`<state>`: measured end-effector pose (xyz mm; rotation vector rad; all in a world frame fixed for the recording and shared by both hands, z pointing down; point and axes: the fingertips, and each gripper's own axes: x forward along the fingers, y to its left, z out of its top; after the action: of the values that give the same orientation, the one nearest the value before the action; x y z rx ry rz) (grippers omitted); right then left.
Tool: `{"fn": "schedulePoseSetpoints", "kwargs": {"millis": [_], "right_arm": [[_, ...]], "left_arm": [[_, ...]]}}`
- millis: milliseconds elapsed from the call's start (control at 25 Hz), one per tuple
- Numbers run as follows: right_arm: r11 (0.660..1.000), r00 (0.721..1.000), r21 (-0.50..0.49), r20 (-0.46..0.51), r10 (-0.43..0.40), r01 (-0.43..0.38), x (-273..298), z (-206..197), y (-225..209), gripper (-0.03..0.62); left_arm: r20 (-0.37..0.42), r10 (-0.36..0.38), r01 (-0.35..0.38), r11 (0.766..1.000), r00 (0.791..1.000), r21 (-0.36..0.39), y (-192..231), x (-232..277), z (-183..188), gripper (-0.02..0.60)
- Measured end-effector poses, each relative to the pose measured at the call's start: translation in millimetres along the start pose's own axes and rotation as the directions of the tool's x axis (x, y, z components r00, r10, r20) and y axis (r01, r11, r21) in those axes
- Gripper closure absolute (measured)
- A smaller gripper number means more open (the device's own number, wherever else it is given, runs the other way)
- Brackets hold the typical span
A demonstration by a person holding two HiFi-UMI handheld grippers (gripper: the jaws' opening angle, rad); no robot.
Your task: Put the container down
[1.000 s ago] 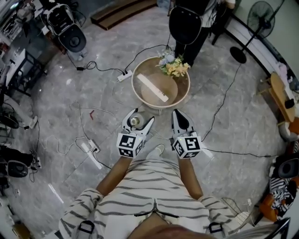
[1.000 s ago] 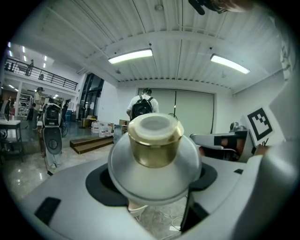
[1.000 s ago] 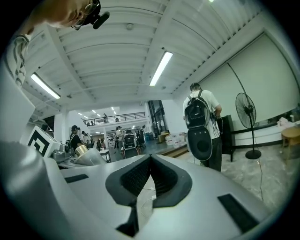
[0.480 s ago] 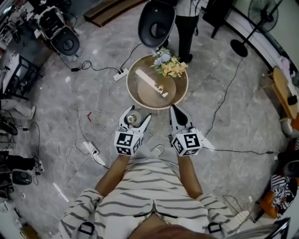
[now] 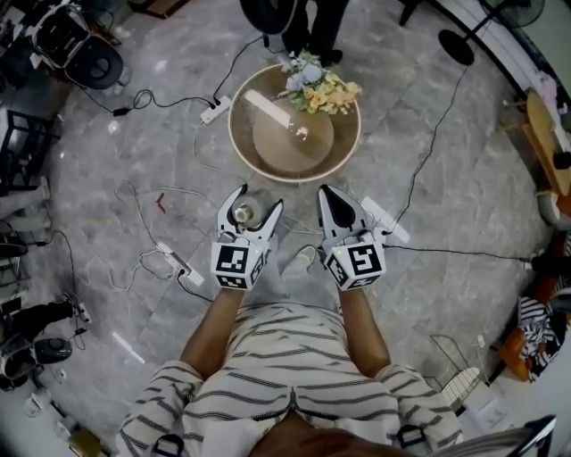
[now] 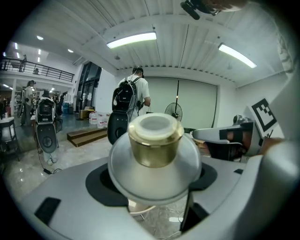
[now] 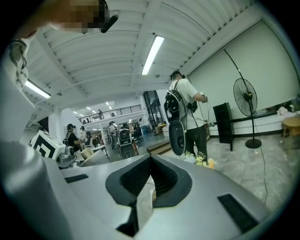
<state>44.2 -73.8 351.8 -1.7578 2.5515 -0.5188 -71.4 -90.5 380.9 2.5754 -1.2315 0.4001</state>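
Note:
The container [image 5: 241, 214] is a frosted white round bottle [image 6: 154, 161] with a gold cap. My left gripper [image 5: 254, 203] is shut on its body and holds it upright above the floor, just short of the round wooden table [image 5: 243, 153]. In the left gripper view the bottle fills the space between the jaws of the left gripper [image 6: 154, 176]. My right gripper [image 5: 328, 195] hangs beside it on the right, jaws together and empty; the right gripper view shows the tips of the right gripper [image 7: 151, 157] meeting. On the table lie a bouquet [image 5: 318, 85], a white strip [image 5: 266, 110] and a small object [image 5: 302, 133].
Cables and power strips [image 5: 215, 110] trail over the grey stone floor [image 5: 134, 161]. A person [image 5: 308, 18] stands behind the table. A standing fan [image 5: 459, 45] is at the upper right, wheeled gear [image 5: 76, 49] at the upper left, a white bar [image 5: 385, 220] right of my right gripper.
I have stepped towards the table with both grippers, which now sit higher in the picture and a little lower in the room. The bottle stays in the left gripper.

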Motion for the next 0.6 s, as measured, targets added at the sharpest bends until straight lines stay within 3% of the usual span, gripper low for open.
{"fn": "schedulePoseSetpoints", "kwargs": {"millis": [600], "right_arm": [[0.99, 0.991, 0.09, -0.095, -0.096, 0.104, 58, -80, -35, 0.583]], "left_arm": [[-0.104, -0.06, 0.055, 0.998, 0.993, -0.042, 43, 73, -72, 0.25]]}}
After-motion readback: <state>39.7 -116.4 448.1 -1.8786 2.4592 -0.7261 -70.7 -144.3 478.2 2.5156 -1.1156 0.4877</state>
